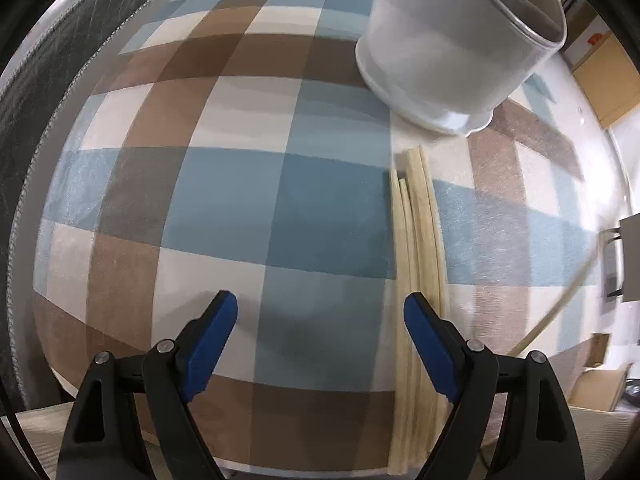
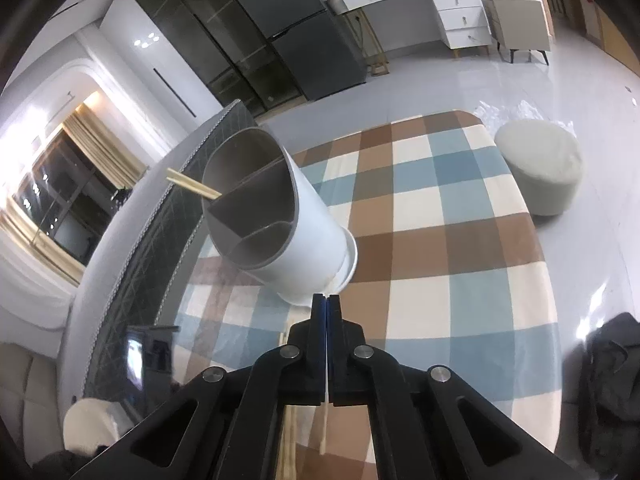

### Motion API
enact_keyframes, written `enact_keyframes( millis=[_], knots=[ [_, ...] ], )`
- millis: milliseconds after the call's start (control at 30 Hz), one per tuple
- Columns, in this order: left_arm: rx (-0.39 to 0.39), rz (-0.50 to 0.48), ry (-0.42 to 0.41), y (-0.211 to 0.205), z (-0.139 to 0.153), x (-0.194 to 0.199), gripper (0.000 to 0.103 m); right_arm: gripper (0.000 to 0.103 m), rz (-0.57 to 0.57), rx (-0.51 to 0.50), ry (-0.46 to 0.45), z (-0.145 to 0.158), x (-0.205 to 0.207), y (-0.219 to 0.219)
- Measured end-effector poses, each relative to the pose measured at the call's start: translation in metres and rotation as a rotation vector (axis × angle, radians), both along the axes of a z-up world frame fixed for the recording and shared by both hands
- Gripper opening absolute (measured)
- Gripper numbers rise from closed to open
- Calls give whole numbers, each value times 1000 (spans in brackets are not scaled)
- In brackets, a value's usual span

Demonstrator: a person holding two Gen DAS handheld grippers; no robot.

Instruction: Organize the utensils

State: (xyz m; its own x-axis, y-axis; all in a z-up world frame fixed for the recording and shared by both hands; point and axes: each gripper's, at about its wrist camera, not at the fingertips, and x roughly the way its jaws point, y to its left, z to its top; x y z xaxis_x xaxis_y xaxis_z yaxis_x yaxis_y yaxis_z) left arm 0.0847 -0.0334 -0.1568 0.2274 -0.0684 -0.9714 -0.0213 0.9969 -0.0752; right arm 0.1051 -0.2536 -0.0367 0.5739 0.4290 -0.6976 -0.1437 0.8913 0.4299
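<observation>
one pair of chopsticks (image 2: 192,185) is already sticking out of the holder (image 2: 280,216). the right tongs (image 2: 327,300) are gripping one chopstick (image 2: 324,432). the left tongs (image 1: 320,312) are standing wide above the chopsticks on the counter (image 1: 420,240), so several are still waiting near the holder's base.

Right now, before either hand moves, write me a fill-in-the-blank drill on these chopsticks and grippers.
1. The left gripper has its jaws ___, with nothing between them.
2. The right gripper is ___ on one chopstick.
3. A pair of chopsticks sticks out of the top of the white ___.
4. The loose bundle of chopsticks lies flat on the table beside the ___ gripper.

Missing words: open; shut; holder; left.
</observation>
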Motion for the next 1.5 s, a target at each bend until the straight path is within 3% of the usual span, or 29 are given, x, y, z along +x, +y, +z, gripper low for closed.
enact_keyframes(
  millis=[233, 533, 733, 800, 1067, 1167, 1300, 1367, 1433, 1500],
  knots=[
    [11, -12, -6, -4, -3, -3, 82, 0, 17, -2, -4, 0, 1, 5],
    [22, -23, -9, -8, -1, 7, 82, 0, -19, 71, 45, -5, 7, -6],
    [16, -23, 5, -4, 0, 8, 69, 2, -45, 79, 74, -8, 10, -11],
    [43, -24, 4, -2, 2, 7, 60, 3, -51, 87, 84, -9, 11, -13],
    [60, -15, 6, -2, 3, 6, 59, 3, -55, 97, 91, -7, 11, -15],
    [60, -9, 15, -10, 5, 25, 47, 3, -76, 99, 101, -9, 12, -20],
    [56, -30, 27, -19, 12, 48, 6, 7, -125, 97, 134, -15, 15, -32],
    [40, -19, 39, -19, 12, 52, 2, 16, -156, 74, 160, -22, 19, -40],
    [16, 3, 44, -14, 12, 54, 1, 34, -175, 67, 188, -29, 23, -46],
    [-10, 13, 37, -7, 14, 54, 1, 36, -195, 57, 229, -40, 27, -50]
  ],
)
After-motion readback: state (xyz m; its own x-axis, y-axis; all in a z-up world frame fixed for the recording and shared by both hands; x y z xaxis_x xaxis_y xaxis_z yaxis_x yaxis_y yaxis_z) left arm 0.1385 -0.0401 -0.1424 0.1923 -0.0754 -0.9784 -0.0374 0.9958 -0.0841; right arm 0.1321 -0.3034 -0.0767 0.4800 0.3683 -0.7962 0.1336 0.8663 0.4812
